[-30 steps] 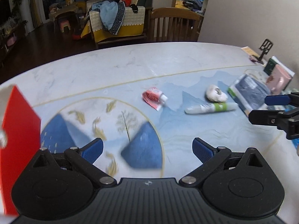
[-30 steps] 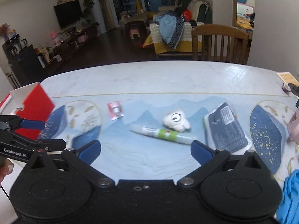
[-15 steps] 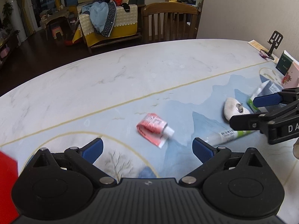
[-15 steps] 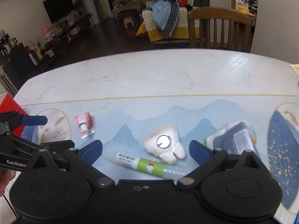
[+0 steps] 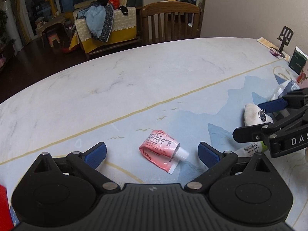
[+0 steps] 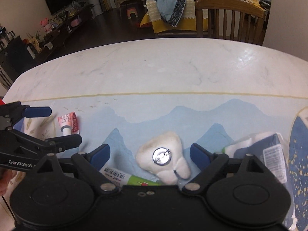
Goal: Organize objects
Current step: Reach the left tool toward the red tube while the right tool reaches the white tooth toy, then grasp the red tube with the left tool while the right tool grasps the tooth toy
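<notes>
A pink sachet with a white cap (image 5: pixel 163 153) lies on the blue placemat (image 5: pixel 188 119), between the blue pads of my open left gripper (image 5: pixel 152 155), untouched. In the right wrist view a white tooth-shaped plush with a round metal pin (image 6: pixel 163 158) lies between the fingers of my right gripper (image 6: pixel 150 155); its jaws are closing but the pads stand clear of the plush. A green and white tube (image 6: pixel 130 177) lies just below the plush, partly under the gripper body. The sachet (image 6: pixel 68 123) also shows at the left, beside the left gripper (image 6: pixel 38 129).
A dark wrapped packet (image 6: pixel 269 154) lies right of the plush. A green box (image 5: pixel 297 62) and a black phone stand (image 5: pixel 284 38) sit at the table's right edge. A wooden chair (image 5: pixel 171 22) stands behind the table. Something red (image 5: pixel 3 206) lies at the near left.
Both grippers have come down and forward toward the table. The sachet now sits between the left fingers, the plush between the right ones. The right jaws have narrowed slightly.
</notes>
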`<action>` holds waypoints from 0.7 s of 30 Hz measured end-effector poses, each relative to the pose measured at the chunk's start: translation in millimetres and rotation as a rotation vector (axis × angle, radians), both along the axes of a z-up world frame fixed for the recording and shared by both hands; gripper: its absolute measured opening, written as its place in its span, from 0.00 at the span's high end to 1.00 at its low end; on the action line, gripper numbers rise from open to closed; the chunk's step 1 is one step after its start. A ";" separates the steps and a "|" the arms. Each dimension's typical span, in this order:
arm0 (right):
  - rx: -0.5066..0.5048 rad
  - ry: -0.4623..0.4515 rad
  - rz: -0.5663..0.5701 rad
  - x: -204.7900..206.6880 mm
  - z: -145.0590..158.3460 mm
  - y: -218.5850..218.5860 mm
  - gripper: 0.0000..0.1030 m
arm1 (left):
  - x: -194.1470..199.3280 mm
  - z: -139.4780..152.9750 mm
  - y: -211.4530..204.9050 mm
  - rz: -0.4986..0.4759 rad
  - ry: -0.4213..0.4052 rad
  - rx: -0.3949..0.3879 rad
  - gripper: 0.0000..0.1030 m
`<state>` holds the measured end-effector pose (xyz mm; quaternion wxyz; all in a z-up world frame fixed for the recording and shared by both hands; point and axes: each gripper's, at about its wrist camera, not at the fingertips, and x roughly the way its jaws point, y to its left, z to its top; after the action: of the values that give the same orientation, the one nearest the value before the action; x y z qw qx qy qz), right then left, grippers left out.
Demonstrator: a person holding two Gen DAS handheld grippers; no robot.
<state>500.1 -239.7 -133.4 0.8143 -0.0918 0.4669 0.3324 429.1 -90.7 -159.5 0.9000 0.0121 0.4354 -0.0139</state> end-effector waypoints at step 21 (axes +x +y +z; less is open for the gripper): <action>-0.077 -0.098 0.026 -13.4 4.4 -1.5 0.51 | -0.4 2.9 -4.1 -0.016 -0.008 -0.043 0.51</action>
<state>486.7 -241.2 -129.0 0.8277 -0.1453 0.4377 0.3198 428.7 -94.9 -156.6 0.9017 -0.0039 0.4314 -0.0302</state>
